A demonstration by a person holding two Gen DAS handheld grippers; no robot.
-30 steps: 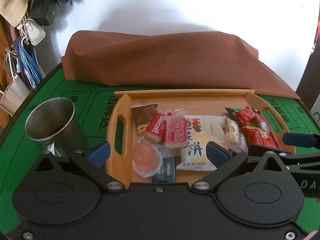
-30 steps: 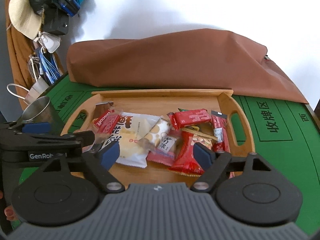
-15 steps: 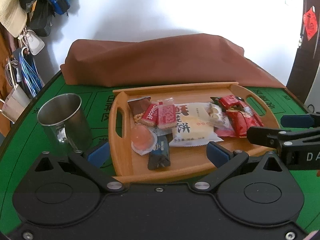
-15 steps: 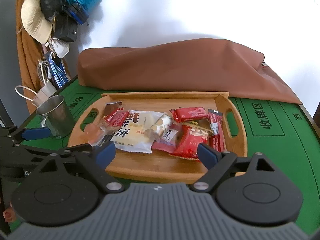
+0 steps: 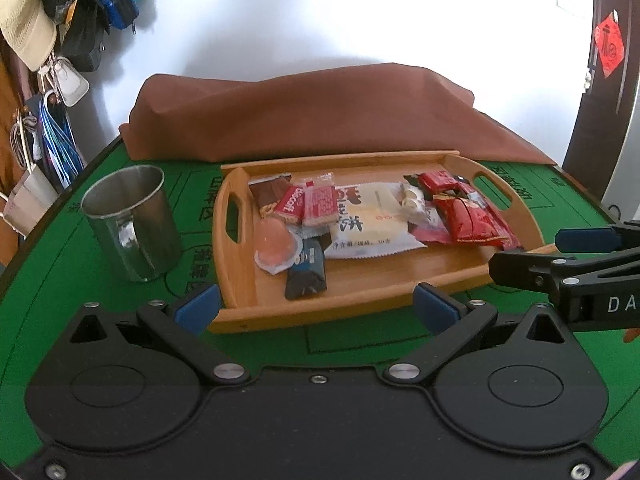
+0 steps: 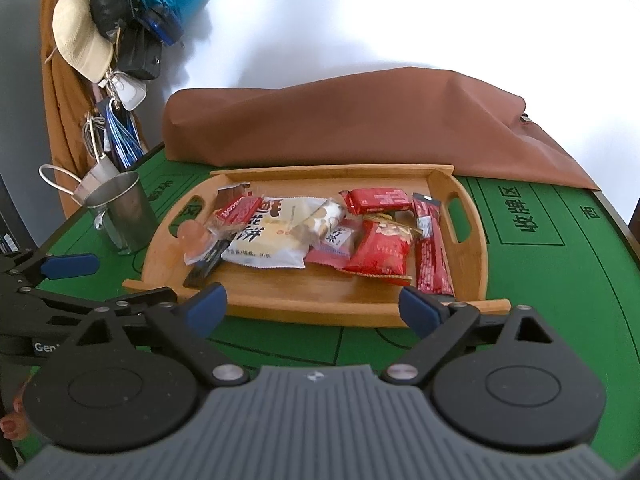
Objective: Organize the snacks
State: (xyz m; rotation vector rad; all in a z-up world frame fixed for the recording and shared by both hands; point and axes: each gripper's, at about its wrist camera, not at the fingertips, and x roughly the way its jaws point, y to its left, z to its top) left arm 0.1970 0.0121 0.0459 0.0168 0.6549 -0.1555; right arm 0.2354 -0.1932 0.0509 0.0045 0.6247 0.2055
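Note:
A wooden tray (image 5: 376, 294) (image 6: 320, 304) on the green table holds several snacks: a white pastry pack (image 5: 372, 224) (image 6: 276, 236), red packets (image 5: 468, 212) (image 6: 380, 252), a Biscoff biscuit (image 5: 290, 204), a pink jelly cup (image 5: 276, 242) (image 6: 192, 236) and a dark bar (image 5: 306, 276). My left gripper (image 5: 316, 308) is open and empty, just short of the tray's near edge. My right gripper (image 6: 314, 310) is open and empty, also at the near edge. Each gripper shows from the side in the other's view (image 5: 560, 264) (image 6: 60, 284).
A steel cup (image 5: 132, 220) (image 6: 120, 212) stands left of the tray. A brown cloth-covered bulk (image 5: 320, 116) (image 6: 360, 124) lies behind it. Hats and bags (image 6: 100, 32) hang at the far left. Green table (image 6: 560, 280) extends right of the tray.
Both grippers have pulled back and up from over the tray to in front of its near edge. Both stayed open and empty. The snacks have not moved.

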